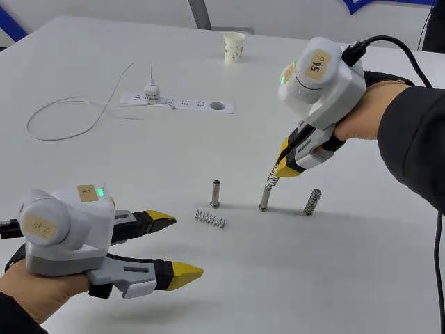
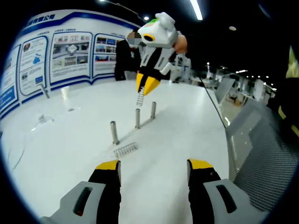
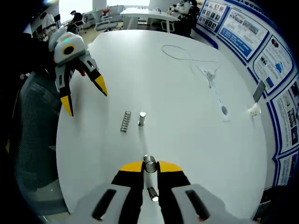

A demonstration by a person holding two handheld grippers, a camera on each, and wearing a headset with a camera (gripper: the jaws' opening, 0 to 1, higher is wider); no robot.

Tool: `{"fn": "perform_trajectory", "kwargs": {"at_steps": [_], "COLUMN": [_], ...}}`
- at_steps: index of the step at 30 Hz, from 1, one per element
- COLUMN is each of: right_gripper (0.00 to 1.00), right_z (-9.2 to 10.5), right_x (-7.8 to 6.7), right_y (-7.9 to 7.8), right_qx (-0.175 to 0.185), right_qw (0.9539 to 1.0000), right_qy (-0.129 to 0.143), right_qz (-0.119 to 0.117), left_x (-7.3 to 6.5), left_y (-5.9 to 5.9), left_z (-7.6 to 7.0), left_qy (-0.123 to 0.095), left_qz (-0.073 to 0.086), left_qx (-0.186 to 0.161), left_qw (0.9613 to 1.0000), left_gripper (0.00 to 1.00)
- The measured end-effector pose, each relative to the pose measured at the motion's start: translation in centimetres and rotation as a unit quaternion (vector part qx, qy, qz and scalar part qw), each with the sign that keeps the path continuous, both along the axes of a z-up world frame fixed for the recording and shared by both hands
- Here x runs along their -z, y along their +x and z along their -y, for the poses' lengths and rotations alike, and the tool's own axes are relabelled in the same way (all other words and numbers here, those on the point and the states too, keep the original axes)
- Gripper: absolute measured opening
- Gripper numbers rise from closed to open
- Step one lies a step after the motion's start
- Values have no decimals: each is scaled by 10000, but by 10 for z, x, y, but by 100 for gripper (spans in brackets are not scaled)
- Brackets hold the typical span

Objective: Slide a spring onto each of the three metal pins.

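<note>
The right hand-held gripper (image 1: 278, 171) pinches a spring (image 1: 272, 178) by its upper coils, with the lower end at the top of the middle pin (image 1: 265, 197). To do this well, the spring should probably hang in line with the pin and go straight down, the pinch loosening only once the coils are over the tip. To the right stands a fitted spring (image 1: 312, 202), apparently already on its pin. The left pin (image 1: 215, 193) is bare, and a loose spring (image 1: 210, 218) lies near it on the desk (image 1: 139, 174). The left hand-held gripper (image 1: 182, 245) hovers spread and empty. A paper cup (image 1: 234, 47) stands far back, its inside hidden.

A spring (image 1: 210, 218) lies on the table (image 1: 139, 167) before the left pin (image 1: 215, 193).
</note>
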State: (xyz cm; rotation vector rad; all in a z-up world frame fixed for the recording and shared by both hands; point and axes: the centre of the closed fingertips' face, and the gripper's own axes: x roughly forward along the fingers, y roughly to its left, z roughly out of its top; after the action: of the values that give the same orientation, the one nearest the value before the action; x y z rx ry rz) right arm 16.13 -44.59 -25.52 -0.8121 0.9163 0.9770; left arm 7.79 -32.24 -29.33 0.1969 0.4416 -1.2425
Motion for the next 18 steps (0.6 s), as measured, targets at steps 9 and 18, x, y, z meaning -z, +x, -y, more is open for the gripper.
{"fn": "perform_trajectory", "kwargs": {"at_steps": [9,18], "right_gripper": [12,12], "right_z": [0,-1], "right_x": [10,21], "right_y": [2,2], "right_qx": [51,0], "right_qw": [9998,9995], "right_qy": [-22,-138], "right_qz": [-214,-291], "left_x": [3,4], "left_y": [1,1], "left_z": [-4,-5], "left_qy": [3,3], "left_qz": [-48,-68], "left_qx": [-58,-71], "left_qw": [10000,10000], "left_gripper": [58,57]}}
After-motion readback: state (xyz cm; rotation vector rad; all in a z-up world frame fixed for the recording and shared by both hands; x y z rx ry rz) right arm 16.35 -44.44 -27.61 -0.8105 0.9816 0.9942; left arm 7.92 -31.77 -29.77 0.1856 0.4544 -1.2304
